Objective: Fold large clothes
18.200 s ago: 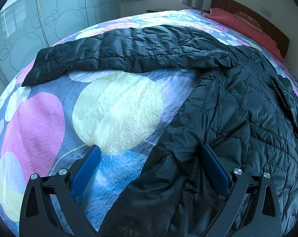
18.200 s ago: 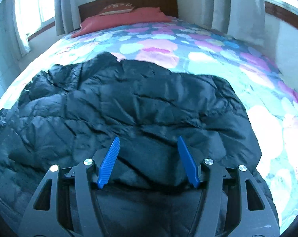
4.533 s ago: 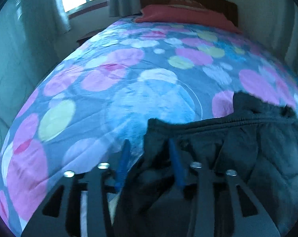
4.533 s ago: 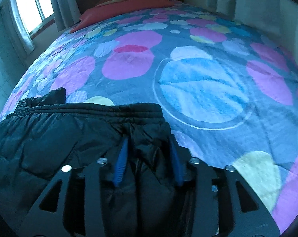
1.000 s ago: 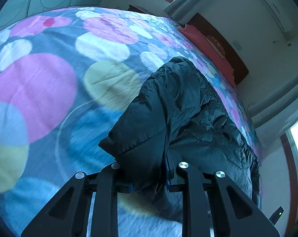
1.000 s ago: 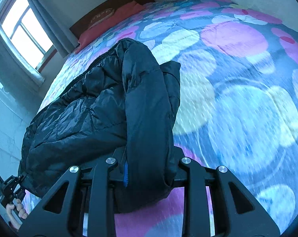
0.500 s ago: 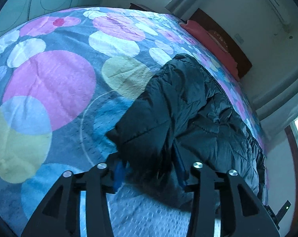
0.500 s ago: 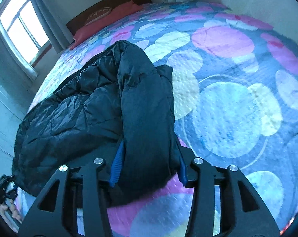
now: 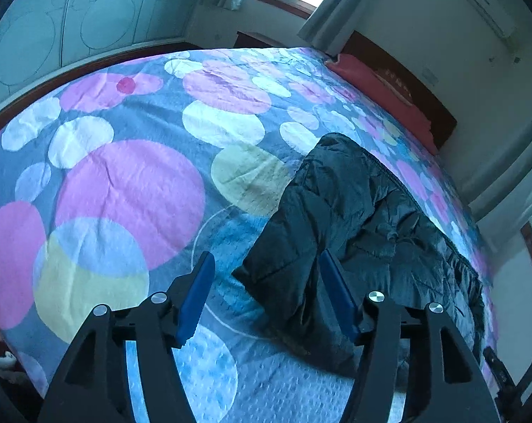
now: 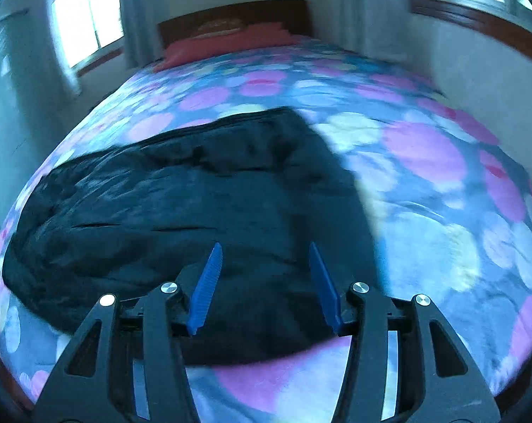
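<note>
From the left wrist I see my left tool (image 9: 266,292) with its blue pads apart and widening; a second ago they were pinched on the near corner of the jacket (image 9: 354,225), and now that corner lies on the bed (image 9: 132,183) in the gap, the right pad just beside the fabric but not pressing it. The jacket sits as a long dark bundle along the right side of the spotted cover, running away toward the red pillow (image 9: 382,88) at the headboard, with its folded edge toward me. From the right wrist, which is blurred, my right tool (image 10: 264,282) also has its pads spread and widening, with the jacket (image 10: 195,204) lying flat beneath and beyond them; half a second ago the fold was still wedged between those pads, and now nothing is gripped. I judge that both ends have just been let go, so this fold is laid down and the jacket holds its shape unaided. What remains, I think, is another fold across its length, since the bundle still looks long.
</note>
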Demonstrator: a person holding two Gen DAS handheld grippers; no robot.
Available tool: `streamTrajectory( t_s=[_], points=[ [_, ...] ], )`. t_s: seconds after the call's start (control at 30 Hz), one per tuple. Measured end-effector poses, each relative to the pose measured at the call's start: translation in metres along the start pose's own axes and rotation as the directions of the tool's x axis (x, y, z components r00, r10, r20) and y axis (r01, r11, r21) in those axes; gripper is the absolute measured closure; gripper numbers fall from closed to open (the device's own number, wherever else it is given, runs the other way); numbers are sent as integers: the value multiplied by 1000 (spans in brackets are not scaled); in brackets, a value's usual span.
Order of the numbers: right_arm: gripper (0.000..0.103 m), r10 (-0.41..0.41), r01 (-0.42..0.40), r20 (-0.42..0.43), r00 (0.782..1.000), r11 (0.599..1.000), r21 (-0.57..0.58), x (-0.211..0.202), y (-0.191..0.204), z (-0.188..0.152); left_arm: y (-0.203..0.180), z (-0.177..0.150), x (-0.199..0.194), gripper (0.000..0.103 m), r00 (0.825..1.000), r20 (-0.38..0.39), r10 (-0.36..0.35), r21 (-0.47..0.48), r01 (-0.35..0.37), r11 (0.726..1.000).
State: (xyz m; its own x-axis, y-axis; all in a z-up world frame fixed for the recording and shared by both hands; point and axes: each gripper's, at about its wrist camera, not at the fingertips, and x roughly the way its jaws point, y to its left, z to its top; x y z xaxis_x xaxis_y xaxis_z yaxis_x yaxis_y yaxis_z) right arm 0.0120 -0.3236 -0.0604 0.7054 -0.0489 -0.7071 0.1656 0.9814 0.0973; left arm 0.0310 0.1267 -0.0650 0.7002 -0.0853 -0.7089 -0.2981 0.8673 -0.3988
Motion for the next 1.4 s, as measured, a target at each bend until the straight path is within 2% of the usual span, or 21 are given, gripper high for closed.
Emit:
streamTrajectory(
  t_s=[0.13,0.27,0.37,0.4,0.43,0.5,0.63,0.8,1.0,1.1,1.23,1.33,1.4],
  points=[
    [52,30,-26,35,999,994,-107,14,55,20,-7,7,4,41,1000,7,16,12,-16,1000],
    [52,31,-17,72,997,983,-182,29,97,35,-17,15,10,41,999,17,35,20,-36,999],
    [52,9,2,52,999,976,-216,49,118,34,-27,23,17,41,999,16,40,37,-40,998],
    [52,-26,24,-6,1000,973,-229,72,122,27,-31,26,19,39,999,19,41,45,-42,998],
    [52,-26,24,-6,1000,973,-229,72,122,27,-34,27,21,33,999,21,43,51,-44,998],
    [52,-38,29,-36,999,975,-222,88,120,17,-41,32,27,30,999,22,42,67,-44,997],
    [52,-82,75,-17,996,967,-244,99,123,8,-60,41,47,30,998,-14,53,122,-51,991],
    [52,-73,66,-22,997,971,-228,101,120,6,-75,47,70,29,997,-43,68,176,-60,983],
    [52,-73,67,-17,997,971,-228,102,120,6,-84,48,103,25,985,-96,144,261,-115,959],
    [52,-75,70,-12,997,971,-230,103,120,4,-80,45,123,21,973,-154,174,283,-126,951],
    [52,-71,68,-7,997,971,-228,102,121,2,-68,44,137,15,967,-218,135,241,-81,967],
    [52,-72,69,-6,997,971,-228,102,121,2,-54,47,150,12,951,-304,64,153,-17,988],
    [52,-73,69,-5,997,971,-229,101,121,2,-55,47,153,12,945,-323,53,175,4,985]
  ],
)
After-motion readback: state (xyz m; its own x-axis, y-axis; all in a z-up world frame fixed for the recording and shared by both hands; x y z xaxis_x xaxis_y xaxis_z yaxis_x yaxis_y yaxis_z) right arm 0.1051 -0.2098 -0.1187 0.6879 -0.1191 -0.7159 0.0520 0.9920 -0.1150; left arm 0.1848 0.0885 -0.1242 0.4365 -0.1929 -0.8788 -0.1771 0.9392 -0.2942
